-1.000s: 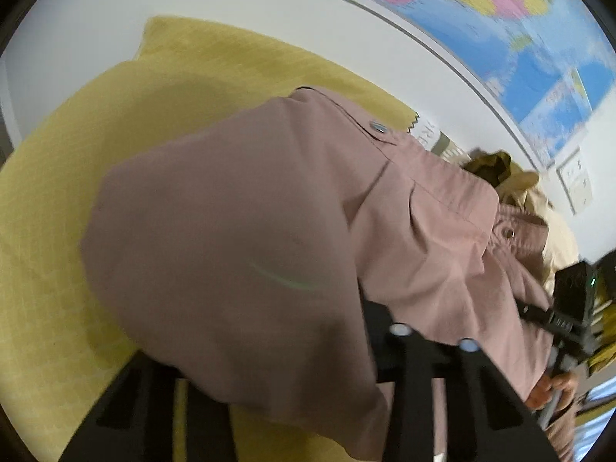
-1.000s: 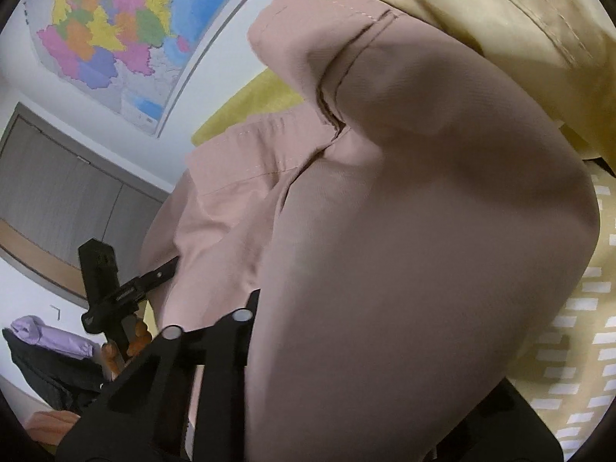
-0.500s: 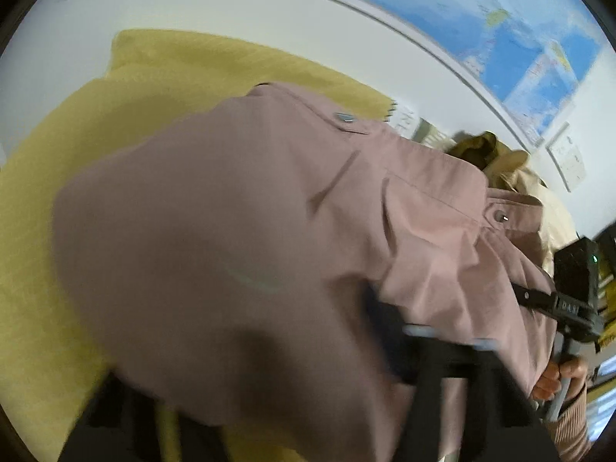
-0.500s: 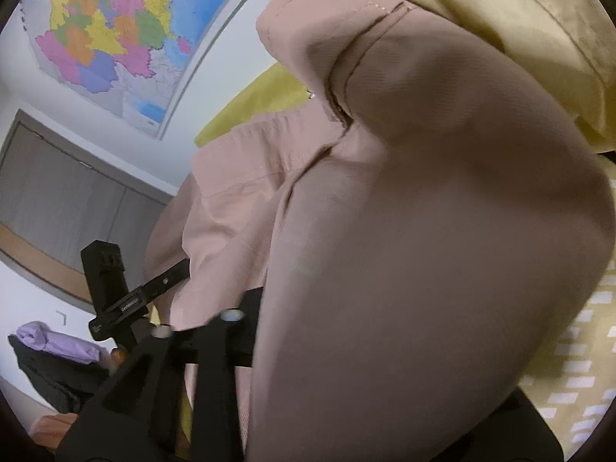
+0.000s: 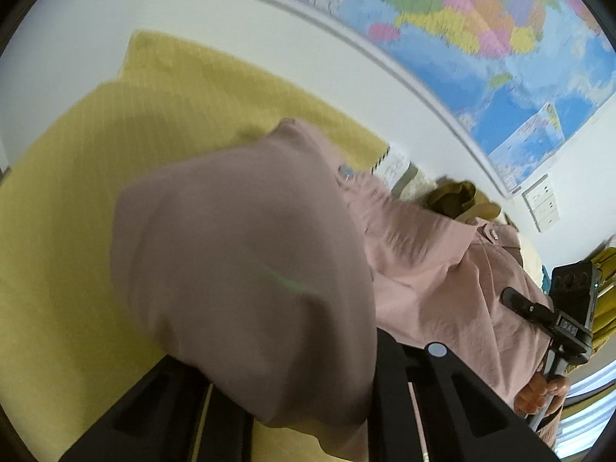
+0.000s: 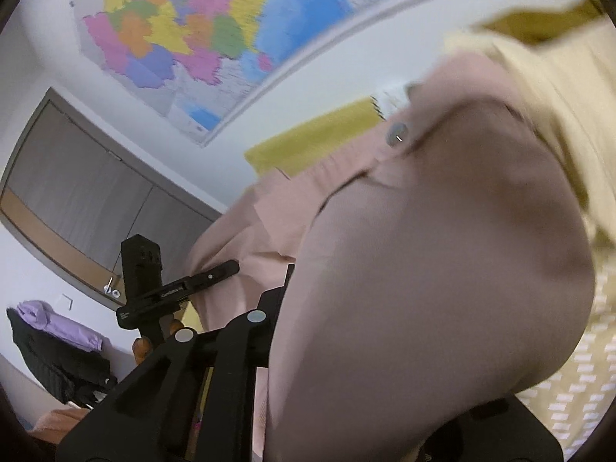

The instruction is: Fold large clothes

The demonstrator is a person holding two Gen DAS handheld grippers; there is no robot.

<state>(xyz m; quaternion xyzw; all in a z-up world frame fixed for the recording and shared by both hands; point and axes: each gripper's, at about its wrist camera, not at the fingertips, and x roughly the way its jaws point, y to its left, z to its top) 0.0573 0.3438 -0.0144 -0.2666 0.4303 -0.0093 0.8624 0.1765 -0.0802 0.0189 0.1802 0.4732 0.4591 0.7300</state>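
Fabric of a dusty-pink shirt [image 5: 246, 269] bulged over both cameras, smooth and matte, with a pale round button [image 5: 345, 172] on a stitched placket and creased folds toward the collar. It hung lifted above a yellow patterned cloth [image 5: 69, 200], stretched between the two tools. The left gripper [image 5: 292, 396] had its fingers closing on a bunched edge of the shirt; the right gripper [image 6: 346, 385] likewise, its fingers closing with pink cloth draped between them. A beige garment [image 6: 558, 96] lay behind.
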